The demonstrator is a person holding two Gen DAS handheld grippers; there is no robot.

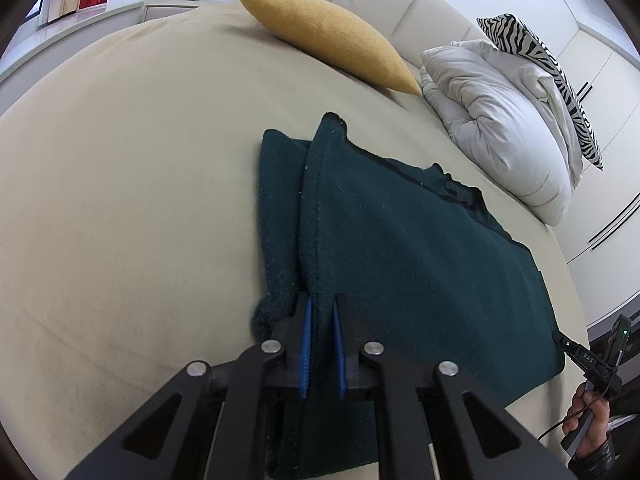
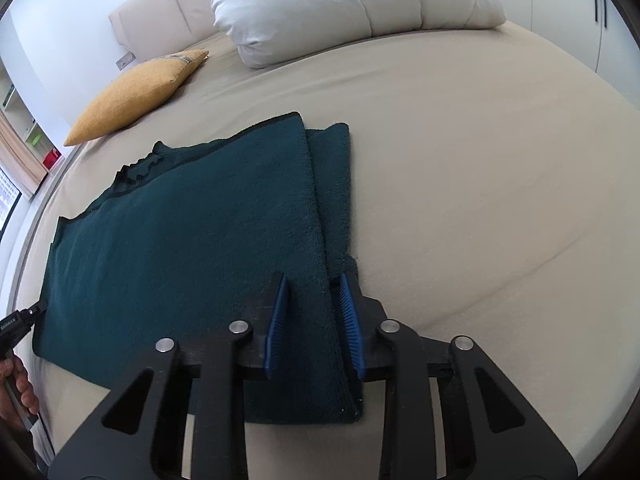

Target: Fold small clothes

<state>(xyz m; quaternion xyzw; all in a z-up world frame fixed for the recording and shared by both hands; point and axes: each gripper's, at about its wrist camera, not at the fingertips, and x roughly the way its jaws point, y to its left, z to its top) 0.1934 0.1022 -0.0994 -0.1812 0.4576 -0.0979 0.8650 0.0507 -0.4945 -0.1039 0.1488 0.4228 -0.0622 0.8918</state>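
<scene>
Soft tan sheets cover a big bed, and that is where the folding happens. One dark green sweater lies flat in the middle of the bed, nearer the foot edge than the pillows. It looks thick and fuzzy, like a woolly towel. Both sleeves look tucked in along the sides, so it makes a long block shape with a bumpy neck hole at the far end.

At the sweater's left edge, the left gripper has its two fingers close together with a fold of green cloth between the blue ribbed pads. It looks like it is pinching that edge. At the sweater's right edge, the right gripper has its fingers set wider, with the folded side running between them. I cannot tell if the pads really squeeze it or just sit around it.

I think both claws hold the near hem at its two corners so the bottom can be lifted evenly and laid over the top. Holding both sides keeps the fold straight.

Near the headboard rest a yellow cushion, pointy at the ends and rough looking, a puffy white duvet, and a zebra-striped pillow.
</scene>
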